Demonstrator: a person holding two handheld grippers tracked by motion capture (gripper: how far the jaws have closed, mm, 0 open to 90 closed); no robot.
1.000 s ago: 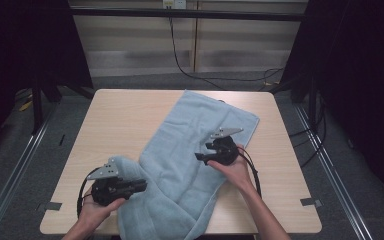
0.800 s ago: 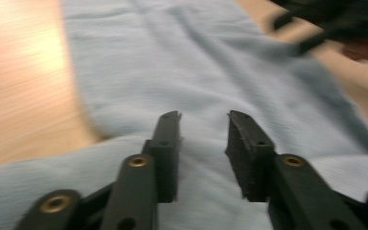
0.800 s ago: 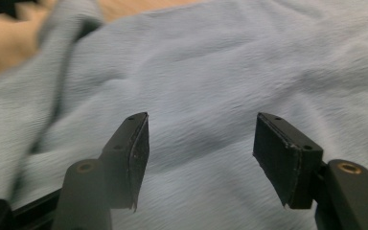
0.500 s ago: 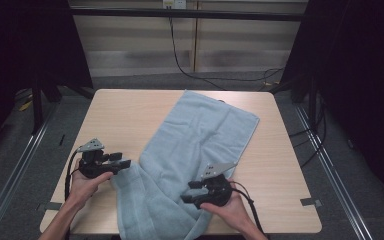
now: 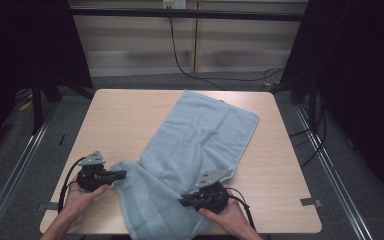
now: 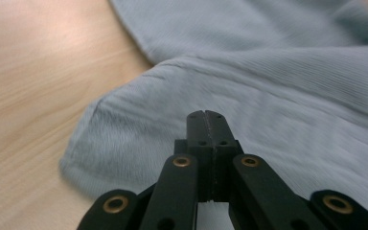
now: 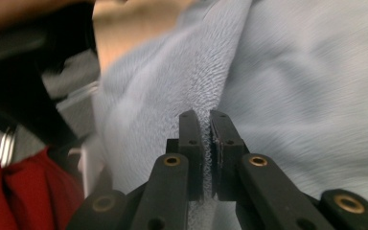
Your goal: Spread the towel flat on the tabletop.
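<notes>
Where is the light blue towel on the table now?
In the high view the towel lies diagonally across the table, from the far right area to the near edge, between both claws.

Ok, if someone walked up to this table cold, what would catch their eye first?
The pale blue towel, sprawled slantwise from the far middle of the wooden table to its near edge. Next, the black tongs at its near end: the left gripper shut at the towel's bunched left corner, and the right gripper pinching a ridge of towel by the near edge.
</notes>
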